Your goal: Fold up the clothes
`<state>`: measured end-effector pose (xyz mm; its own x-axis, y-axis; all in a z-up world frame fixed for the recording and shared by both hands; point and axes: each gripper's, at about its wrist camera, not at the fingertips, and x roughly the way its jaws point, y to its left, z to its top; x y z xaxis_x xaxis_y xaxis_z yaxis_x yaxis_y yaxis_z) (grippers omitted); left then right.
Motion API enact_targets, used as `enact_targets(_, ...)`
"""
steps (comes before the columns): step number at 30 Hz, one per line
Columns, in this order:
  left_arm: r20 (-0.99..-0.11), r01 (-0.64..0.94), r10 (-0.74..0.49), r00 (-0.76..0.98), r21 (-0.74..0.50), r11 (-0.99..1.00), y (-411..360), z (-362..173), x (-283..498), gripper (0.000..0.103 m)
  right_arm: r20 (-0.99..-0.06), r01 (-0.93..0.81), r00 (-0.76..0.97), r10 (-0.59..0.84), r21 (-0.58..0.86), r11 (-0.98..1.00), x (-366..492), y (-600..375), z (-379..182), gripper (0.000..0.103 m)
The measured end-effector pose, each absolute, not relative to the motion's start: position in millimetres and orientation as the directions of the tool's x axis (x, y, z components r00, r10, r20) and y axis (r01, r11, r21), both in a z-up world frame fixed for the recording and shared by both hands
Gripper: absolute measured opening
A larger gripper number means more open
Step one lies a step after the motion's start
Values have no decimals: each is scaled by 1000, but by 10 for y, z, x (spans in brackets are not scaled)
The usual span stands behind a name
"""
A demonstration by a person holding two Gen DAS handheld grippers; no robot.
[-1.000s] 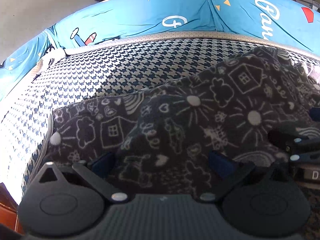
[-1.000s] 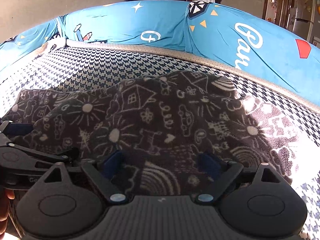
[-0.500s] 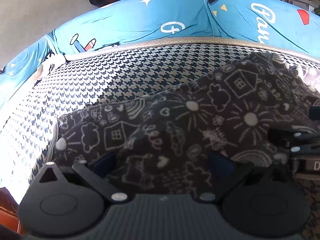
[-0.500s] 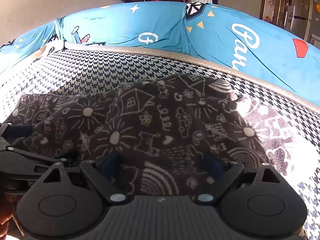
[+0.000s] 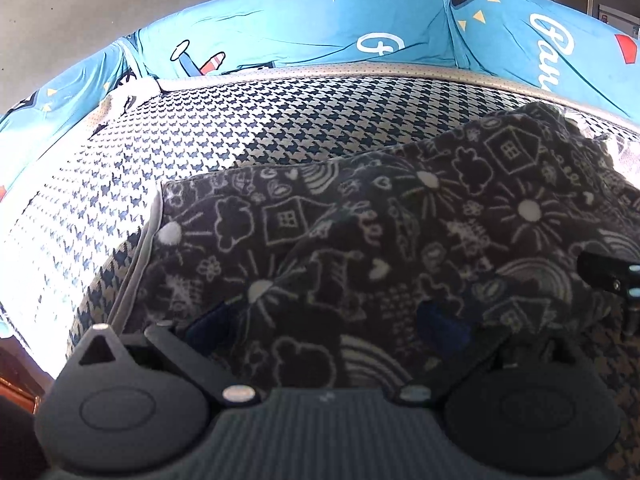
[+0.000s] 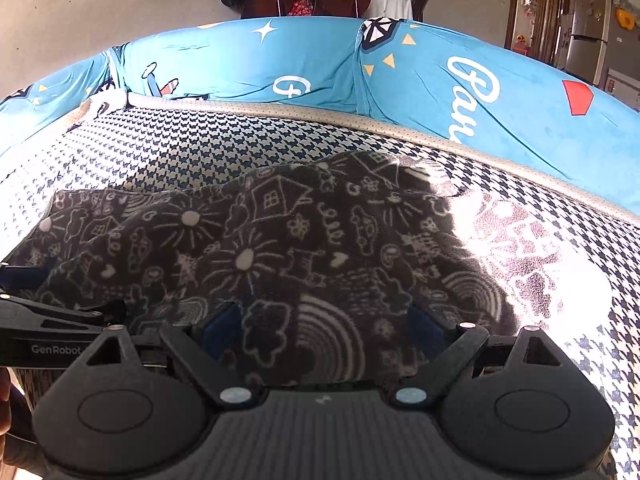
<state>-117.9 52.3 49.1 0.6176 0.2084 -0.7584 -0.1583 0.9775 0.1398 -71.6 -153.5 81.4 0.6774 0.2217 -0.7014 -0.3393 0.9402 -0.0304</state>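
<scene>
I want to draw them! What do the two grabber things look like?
Both are black plastic. The left gripper and right gripper each have two round discs, silver screws, a ribbed middle plate and blue pads. "GenRobot" is printed in white on the left one's side.

Fuzzy fleece garment (image 5: pixel 400 240), woven houndstooth cushion (image 5: pixel 280 120), smooth blue cover (image 6: pixel 320 64), matt plastic tool (image 6: pixel 320 328)

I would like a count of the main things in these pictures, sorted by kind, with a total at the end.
Dark patterned fleece garment: 1
Houndstooth seat cushion: 1
Blue printed back cushions: 2
Handheld grippers, left gripper, right gripper: 2
Total: 6
</scene>
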Motion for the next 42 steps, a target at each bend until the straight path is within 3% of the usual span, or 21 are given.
enact_targets(11,-744,-143,203,636,145,979,523,417,-1195,103,-708,-347,682,183,-92,933,-698,-1499,603,101)
enact_targets(23,-736,-177,210,644,124,976,628,526,-1324,103,-678,-313,696,236,10,950,-867,-1491,854,100)
enact_targets(42,-753,-170,194,629,110,979,686,470,-1392,103,-713,-331,685,147,-125,935,-924,-1260,585,101)
